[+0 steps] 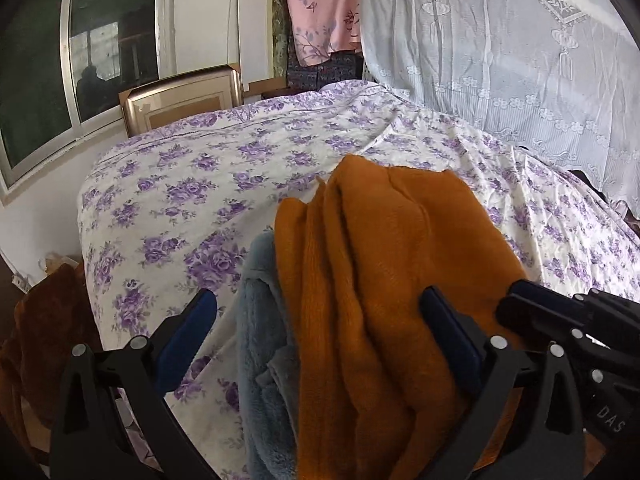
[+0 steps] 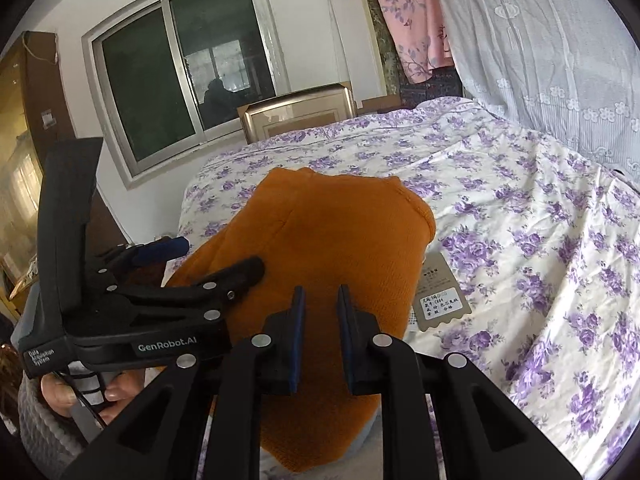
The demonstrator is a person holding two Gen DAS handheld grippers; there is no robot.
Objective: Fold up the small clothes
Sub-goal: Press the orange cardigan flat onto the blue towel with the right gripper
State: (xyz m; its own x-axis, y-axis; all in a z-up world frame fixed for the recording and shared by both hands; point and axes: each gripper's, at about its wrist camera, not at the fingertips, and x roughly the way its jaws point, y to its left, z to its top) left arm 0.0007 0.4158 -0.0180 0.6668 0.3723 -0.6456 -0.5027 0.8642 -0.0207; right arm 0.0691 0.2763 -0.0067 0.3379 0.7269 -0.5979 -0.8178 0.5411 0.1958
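Right hand-held gripper (image 2: 320, 336) narrowly open, empty; left hand-held gripper (image 2: 216, 256), marked "GenRobot.AI", open wide.

Free room on the bed (image 2: 520, 208), clutter at the near edge

Wide bare stretch of floral bedspread open beyond and to the right of the orange knit (image 2: 320, 240); easy passage there. Near edge crowded: orange knit piled over blue fleece (image 1: 260, 320), paper tag (image 2: 440, 296) lying just beside the knit on its right. Left hand-held gripper (image 2: 200, 258) sits close on the knit's left side, tight gap to the right hand-held gripper (image 2: 320, 312). Far side blocked by lace curtain (image 2: 560, 60) along the right, framed board (image 2: 300, 112) at the bed's far end, window wall (image 2: 180, 80) behind.
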